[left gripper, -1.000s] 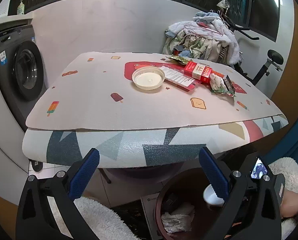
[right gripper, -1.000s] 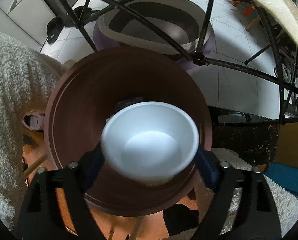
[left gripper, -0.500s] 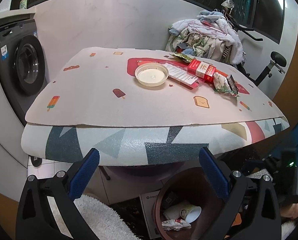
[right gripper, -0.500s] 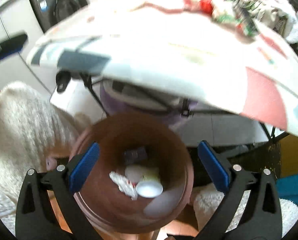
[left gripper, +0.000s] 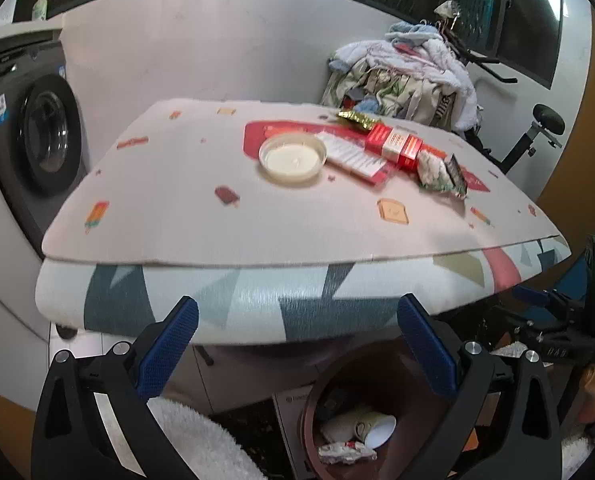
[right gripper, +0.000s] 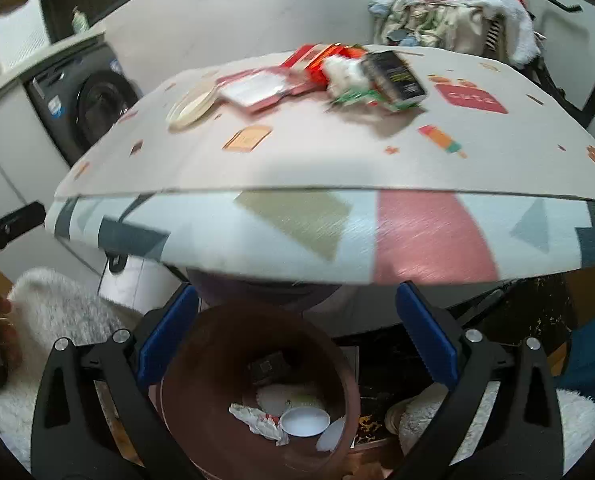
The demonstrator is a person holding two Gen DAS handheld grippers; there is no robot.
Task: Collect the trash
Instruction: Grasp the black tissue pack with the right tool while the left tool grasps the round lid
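Observation:
A brown trash bin (right gripper: 257,392) stands on the floor under the table; a white paper cup (right gripper: 304,421) and crumpled wrappers (right gripper: 257,420) lie inside it. It also shows in the left wrist view (left gripper: 337,412). On the table lie a round cream lid (left gripper: 292,157), a red carton (left gripper: 395,146), a flat red-and-white pack (left gripper: 353,156) and crumpled wrappers (left gripper: 437,170). My left gripper (left gripper: 297,348) is open and empty below the table's front edge. My right gripper (right gripper: 295,344) is open and empty above the bin.
The table (left gripper: 257,292) has a patterned mat that hangs over its front edge. A washing machine (left gripper: 37,136) stands at the left. A pile of clothes (left gripper: 409,76) and an exercise bike (left gripper: 537,132) are behind the table. White fluffy fabric (right gripper: 57,312) lies beside the bin.
My right gripper opened and dropped the white cup into the bin, then rose and tilted up so the table top shows. My left gripper rose slightly.

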